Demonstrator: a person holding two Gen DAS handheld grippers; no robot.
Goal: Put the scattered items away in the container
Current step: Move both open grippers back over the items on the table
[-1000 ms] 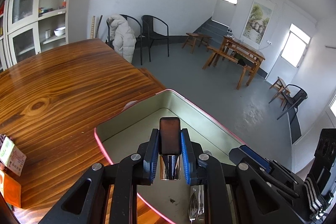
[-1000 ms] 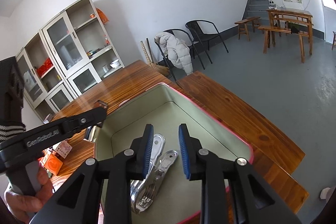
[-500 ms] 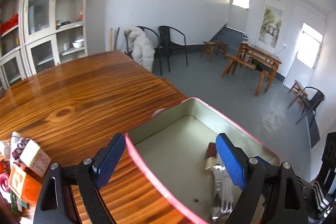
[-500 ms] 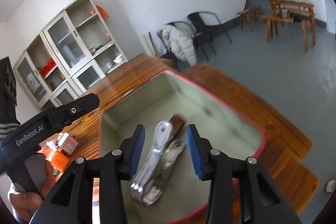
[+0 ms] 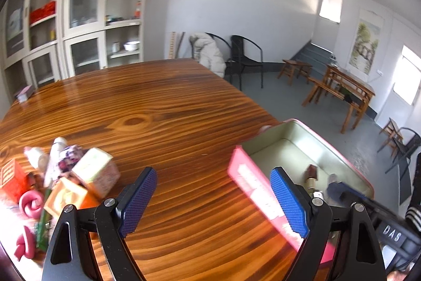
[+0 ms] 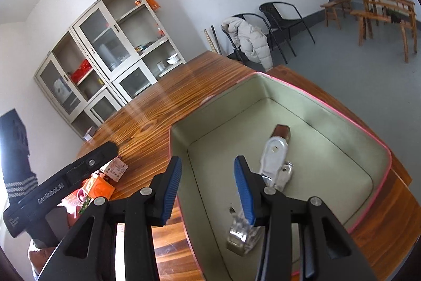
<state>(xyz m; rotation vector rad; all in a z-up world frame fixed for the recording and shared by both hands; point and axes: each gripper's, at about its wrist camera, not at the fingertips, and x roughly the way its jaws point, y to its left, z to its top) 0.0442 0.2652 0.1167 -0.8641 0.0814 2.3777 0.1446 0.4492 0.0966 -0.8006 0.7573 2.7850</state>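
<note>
The left gripper (image 5: pixel 214 198) stood wide open over the bare tabletop (image 5: pixel 147 107), holding nothing. The right gripper (image 6: pixel 208 188) was also spread, empty, straddling the near wall of the pink-rimmed container (image 6: pixel 379 146). Inside the container lay two metal clips (image 6: pixel 273 162) and one small brown item (image 6: pixel 281 132), touching. Toward the tabletop's left edge sat a cluster of scattered items (image 5: pixel 65 181), too blurred to count.

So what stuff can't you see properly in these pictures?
- Metal clip, right wrist view: its lower end sits behind the right gripper finger.
- Pile of small boxes, left wrist view: blurred, labels unreadable, cut by the edge.
- Tin, left wrist view: near wall's printing smeared.
</note>
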